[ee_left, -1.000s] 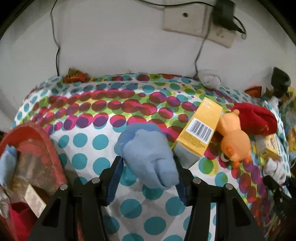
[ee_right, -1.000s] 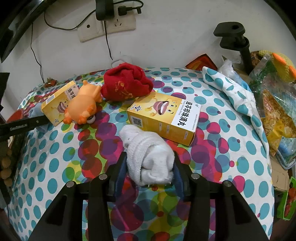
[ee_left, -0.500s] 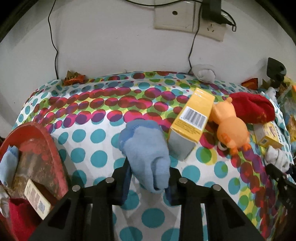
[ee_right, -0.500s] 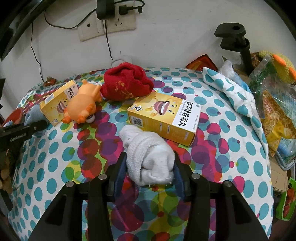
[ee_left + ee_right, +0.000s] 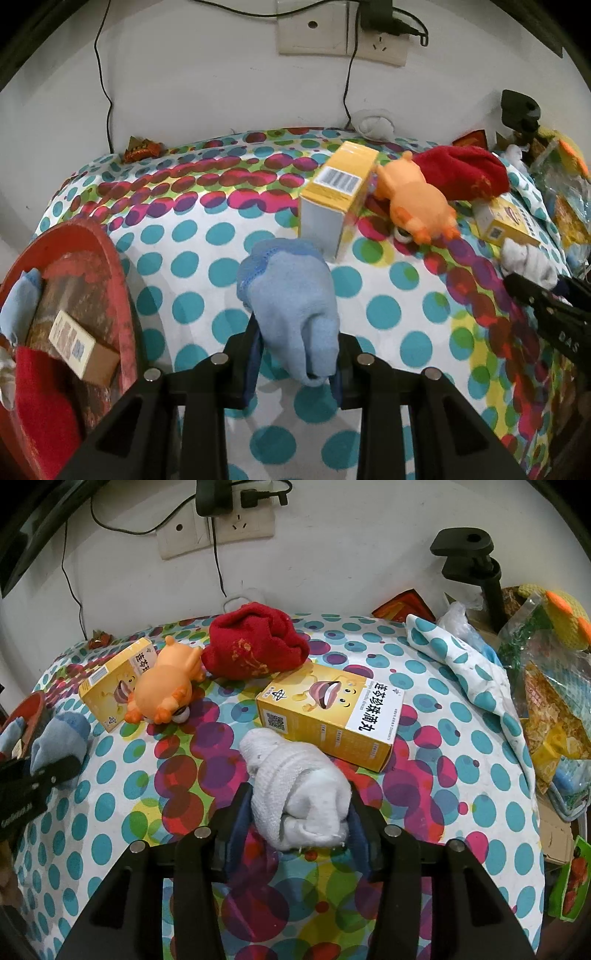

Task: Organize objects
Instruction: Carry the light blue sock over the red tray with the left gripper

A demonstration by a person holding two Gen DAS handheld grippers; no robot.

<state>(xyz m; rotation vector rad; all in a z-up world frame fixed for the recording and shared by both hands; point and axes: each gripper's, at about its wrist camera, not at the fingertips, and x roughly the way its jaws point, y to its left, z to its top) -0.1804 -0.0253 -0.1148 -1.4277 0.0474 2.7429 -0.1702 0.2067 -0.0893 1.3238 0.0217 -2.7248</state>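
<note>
My left gripper (image 5: 295,354) is shut on a rolled light-blue sock (image 5: 291,295), held over the dotted tablecloth (image 5: 207,236) just right of a red basin (image 5: 110,266). The basin holds a small box, a red cloth and a blue cloth. My right gripper (image 5: 299,823) is shut on a rolled white sock (image 5: 295,775), in front of a large yellow box (image 5: 332,709). Farther back lie an orange toy (image 5: 162,686), a smaller yellow box (image 5: 107,679) and a red sock (image 5: 255,646). The blue sock (image 5: 59,742) also shows at the left of the right wrist view.
A white wall with sockets (image 5: 218,528) and hanging cables stands behind the table. At the right are a black clamp stand (image 5: 469,557), a bunched dotted cloth (image 5: 461,664) and plastic bags (image 5: 546,686). A small wrapper (image 5: 140,149) lies at the back left.
The left gripper's jaws closed from wide apart onto the blue sock, then drew back from the small yellow box with it. The right gripper and white sock stayed put.
</note>
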